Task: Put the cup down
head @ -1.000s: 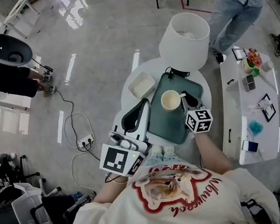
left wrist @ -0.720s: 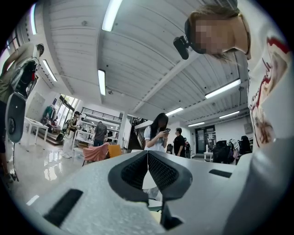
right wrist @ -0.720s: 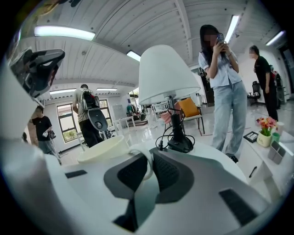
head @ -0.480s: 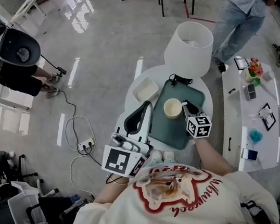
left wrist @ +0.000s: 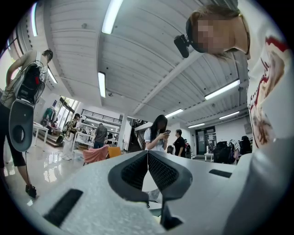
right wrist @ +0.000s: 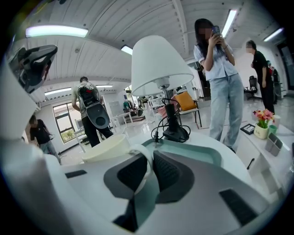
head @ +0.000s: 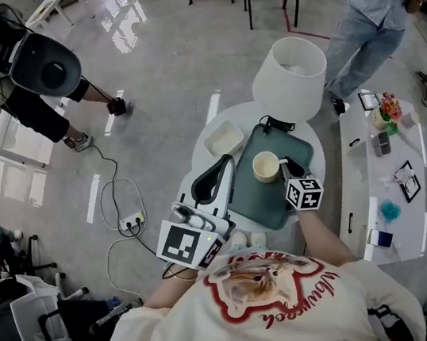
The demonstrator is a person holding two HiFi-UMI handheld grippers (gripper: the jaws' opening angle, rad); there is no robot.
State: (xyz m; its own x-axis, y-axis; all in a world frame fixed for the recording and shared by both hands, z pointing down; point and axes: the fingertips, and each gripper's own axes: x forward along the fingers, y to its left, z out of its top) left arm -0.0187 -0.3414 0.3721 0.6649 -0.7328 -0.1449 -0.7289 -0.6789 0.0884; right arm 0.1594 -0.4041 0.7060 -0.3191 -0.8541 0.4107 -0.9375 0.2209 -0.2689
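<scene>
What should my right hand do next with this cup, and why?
Probably ease the right hand-held gripper open to let go of the cup. Its jaws are closed on the cup's handle, and the cup stands upright over the green tray, apparently at tray level. I can't confirm contact, so lower slightly first if it feels unsupported.

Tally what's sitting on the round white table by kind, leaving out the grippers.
table lamp: 1
teal tray: 1
cup: 1, on the tray, handle clamped in the right gripper
white rectangular dish: 1
Total: 4
</scene>
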